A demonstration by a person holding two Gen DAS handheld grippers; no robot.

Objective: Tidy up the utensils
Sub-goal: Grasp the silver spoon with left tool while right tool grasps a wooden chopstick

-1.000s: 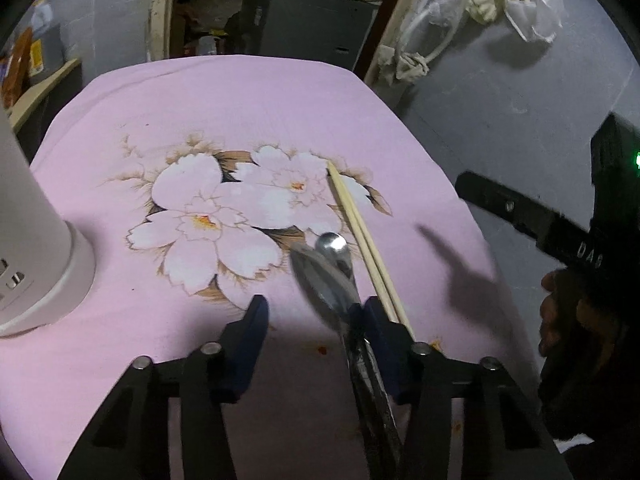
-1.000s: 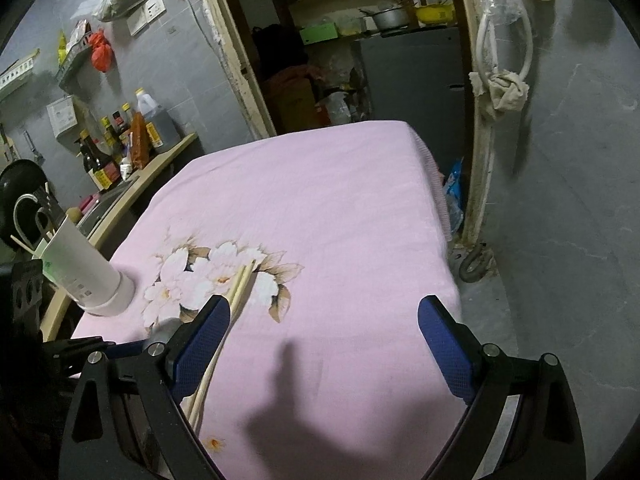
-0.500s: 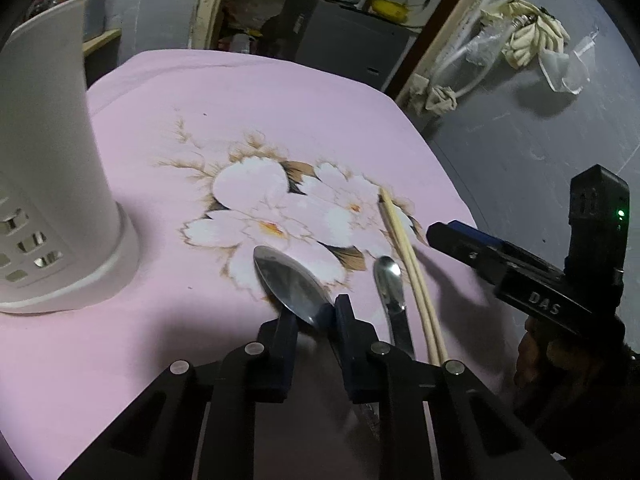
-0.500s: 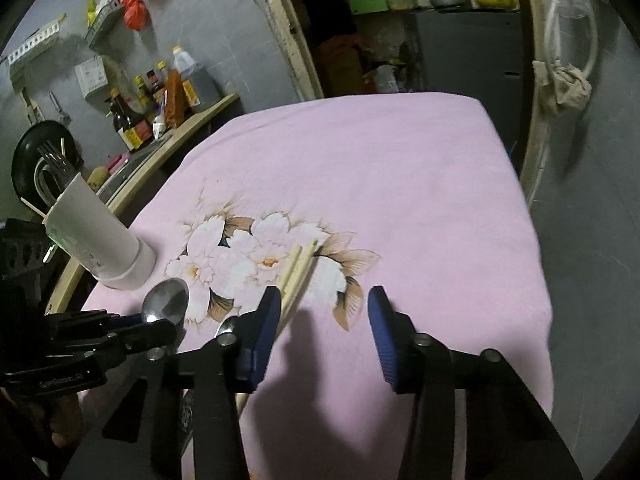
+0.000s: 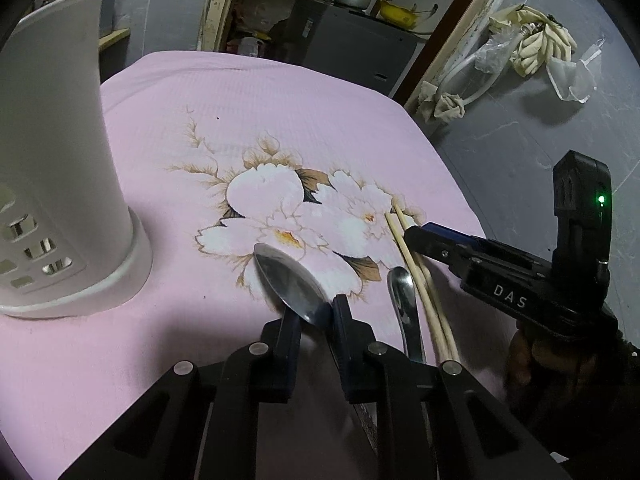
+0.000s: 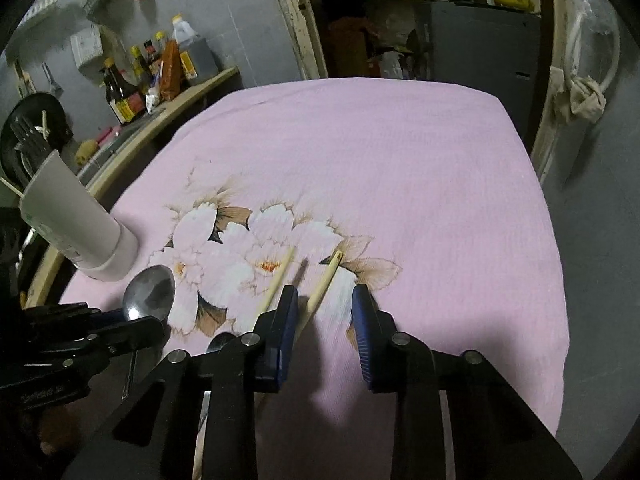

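My left gripper (image 5: 316, 316) is shut on the neck of a large steel spoon (image 5: 288, 284), whose bowl sticks out ahead, just above the pink cloth. A smaller spoon (image 5: 404, 292) lies to its right, beside two wooden chopsticks (image 5: 420, 280). The white utensil holder (image 5: 60, 160) stands upright at the left. My right gripper (image 6: 325, 308) is low over the chopsticks with its jaws closing. One chopstick (image 6: 326, 280) lies between the pads with a gap to the right pad. The other chopstick (image 6: 280, 276) runs outside the left finger. In the right wrist view the left gripper (image 6: 120, 328) carries the large spoon (image 6: 148, 292).
A pink flowered cloth (image 6: 380, 152) covers the table, which ends at the right above a grey floor. Sauce bottles (image 6: 140, 76) stand on a wooden shelf beyond the holder (image 6: 76, 220). A grey cabinet (image 6: 480, 40) sits in the doorway behind. A hand (image 5: 528, 352) holds the right gripper.
My left gripper closed on the large spoon and carried it left toward the holder. My right gripper came down over the chopsticks and narrowed its jaws; the two chopsticks have split apart.
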